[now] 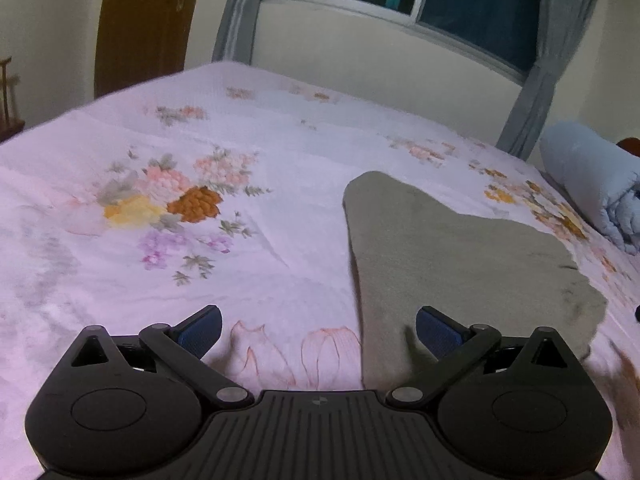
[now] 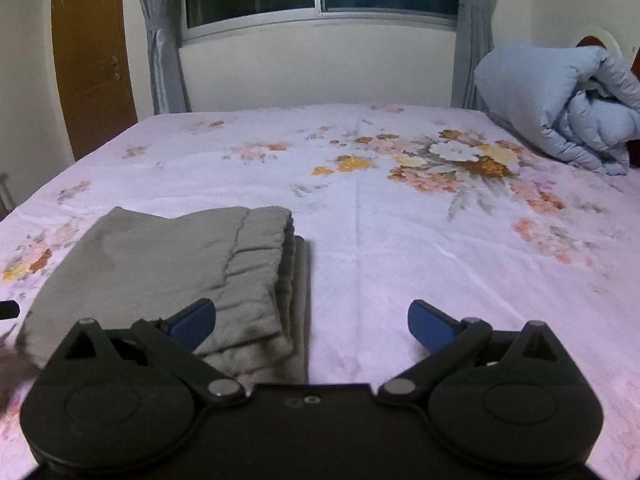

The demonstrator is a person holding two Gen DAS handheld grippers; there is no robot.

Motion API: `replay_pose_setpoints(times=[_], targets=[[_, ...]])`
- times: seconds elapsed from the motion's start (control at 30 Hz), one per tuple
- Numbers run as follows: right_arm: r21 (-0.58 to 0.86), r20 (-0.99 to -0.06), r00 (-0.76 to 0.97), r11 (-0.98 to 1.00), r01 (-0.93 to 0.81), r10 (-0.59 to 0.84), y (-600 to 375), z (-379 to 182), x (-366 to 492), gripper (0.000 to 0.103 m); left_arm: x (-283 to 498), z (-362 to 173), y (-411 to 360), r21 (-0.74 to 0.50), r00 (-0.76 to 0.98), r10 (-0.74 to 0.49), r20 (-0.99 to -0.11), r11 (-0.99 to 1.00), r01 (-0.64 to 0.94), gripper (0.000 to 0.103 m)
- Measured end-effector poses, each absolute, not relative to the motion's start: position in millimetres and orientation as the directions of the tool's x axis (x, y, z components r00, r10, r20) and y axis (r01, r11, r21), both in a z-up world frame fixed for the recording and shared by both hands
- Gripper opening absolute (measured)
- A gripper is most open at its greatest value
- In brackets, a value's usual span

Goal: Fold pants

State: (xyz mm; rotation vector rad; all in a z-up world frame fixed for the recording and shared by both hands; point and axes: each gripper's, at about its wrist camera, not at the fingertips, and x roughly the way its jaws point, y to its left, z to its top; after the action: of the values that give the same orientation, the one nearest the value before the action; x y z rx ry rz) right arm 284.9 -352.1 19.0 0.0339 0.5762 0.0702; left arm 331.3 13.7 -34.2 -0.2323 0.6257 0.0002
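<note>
- Left hand-held gripper (image 1: 318, 328) gapes empty; its view shows the folded grey-green fabric pants' (image 1: 448, 264) smooth side on the floral-sheeted bed (image 1: 120, 280).
- Right hand-held gripper (image 2: 312, 322), also released, shows the waistband layers.

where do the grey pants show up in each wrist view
Left wrist view: the grey pants lie right of centre on the floral bedsheet, running down under the claw's right finger.
Right wrist view: the grey pants lie lower left, folded, elastic waistband toward the centre, behind the claw's left finger.
Shared landmark: the rolled light blue quilt at the right edge in both views.
</note>
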Motion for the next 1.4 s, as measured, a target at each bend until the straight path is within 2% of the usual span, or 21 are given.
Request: replay_pose_setpoints(times=[0.1, 0.2, 0.27, 0.4, 0.8, 0.93, 1.07, 1.27, 1.4], targets=[[0.043, -0.499, 0.864, 0.998, -0.048, 0.063, -347, 30, 258, 0.097, 303, -25, 11, -0.181, 0.824, -0.060, -0.564, 0.982, -0.053, 0.103], [0.102, -0.432, 0.894, 0.992, -0.079, 0.116, -353, 35, 221, 0.097, 272, -18, 11, -0.170, 0.835, -0.064, -0.547, 0.985, -0.036, 0.103], [0.106, -0.460, 0.877, 0.989, -0.104, 0.142, -354, 36, 203, 0.097, 246, -14, 11, -0.166, 0.845, -0.074, -0.530, 0.986, -0.017, 0.103], [0.087, -0.412, 0.902, 0.991, -0.100, 0.127, -358, 38, 150, 0.097, 196, -7, 8, -0.139, 0.867, -0.085, -0.491, 0.990, 0.018, 0.103], [0.006, -0.368, 0.921, 0.990, -0.139, 0.131, -356, 30, 25, 0.097, 71, -10, 3, -0.167, 0.881, -0.172, -0.441, 0.980, 0.108, 0.103], [0.002, -0.368, 0.920, 0.990, -0.143, 0.133, -353, 22, 5, 0.097, 50, -4, -11, -0.116, 0.889, -0.165, -0.428, 0.985, 0.127, 0.103], [-0.008, -0.312, 0.940, 0.989, -0.149, 0.139, -352, 26, -4, 0.097, 34, 0, -21, -0.046, 0.908, -0.139, -0.395, 0.990, 0.131, 0.103], [0.058, -0.321, 0.937, 0.991, -0.124, 0.136, -362, 21, 2, 0.097, 33, 0, -12, -0.094, 0.917, -0.133, -0.375, 0.990, 0.105, 0.103], [0.078, -0.324, 0.936, 0.990, -0.119, 0.138, -364, 18, 4, 0.097, 36, -2, -18, -0.066, 0.914, -0.134, -0.382, 0.991, 0.118, 0.103]])
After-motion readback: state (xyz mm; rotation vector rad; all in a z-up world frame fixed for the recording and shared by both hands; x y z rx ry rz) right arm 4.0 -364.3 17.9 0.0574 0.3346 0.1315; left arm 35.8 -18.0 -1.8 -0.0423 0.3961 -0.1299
